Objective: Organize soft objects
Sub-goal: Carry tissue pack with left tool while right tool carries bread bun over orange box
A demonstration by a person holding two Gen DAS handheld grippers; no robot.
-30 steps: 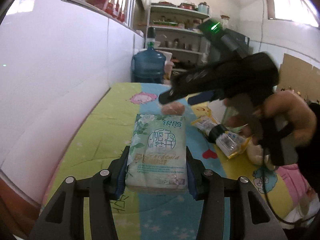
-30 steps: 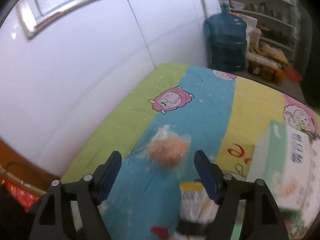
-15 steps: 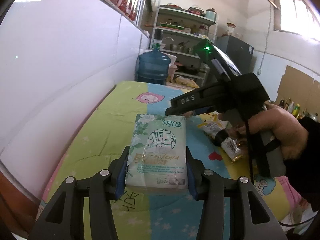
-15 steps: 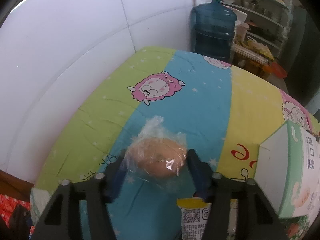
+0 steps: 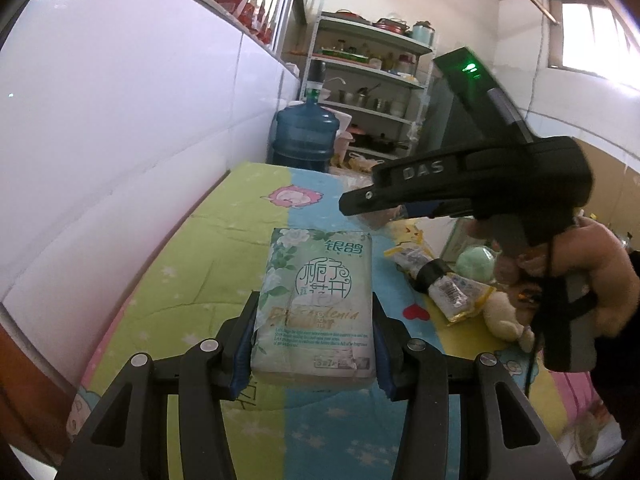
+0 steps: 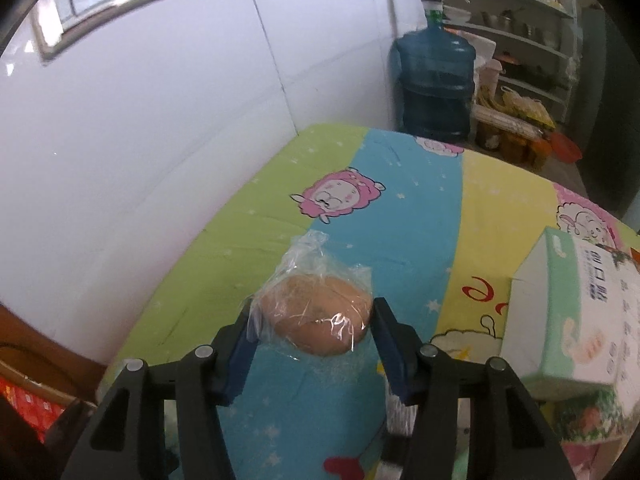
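Observation:
My left gripper (image 5: 314, 354) is shut on a green tissue pack (image 5: 316, 300) and holds it above the bedsheet (image 5: 200, 272). My right gripper (image 6: 314, 340) is shut on a brown bun in clear plastic wrap (image 6: 318, 322) and holds it off the sheet. The right gripper's black body (image 5: 472, 192) shows in the left wrist view, up and to the right of the tissue pack. A white and green tissue box (image 6: 572, 332) stands to the right of the bun.
A yellow snack packet (image 5: 440, 284), a green soft ball (image 5: 476, 264) and a cream plush toy (image 5: 504, 316) lie on the sheet at the right. A white wall (image 5: 120, 140) runs along the left. A blue water jug (image 5: 306, 136) and shelves (image 5: 372, 80) stand beyond the far end.
My right gripper closed on the wrapped bun and lifted it off the sheet. My left gripper kept hold of the tissue pack and rose a little.

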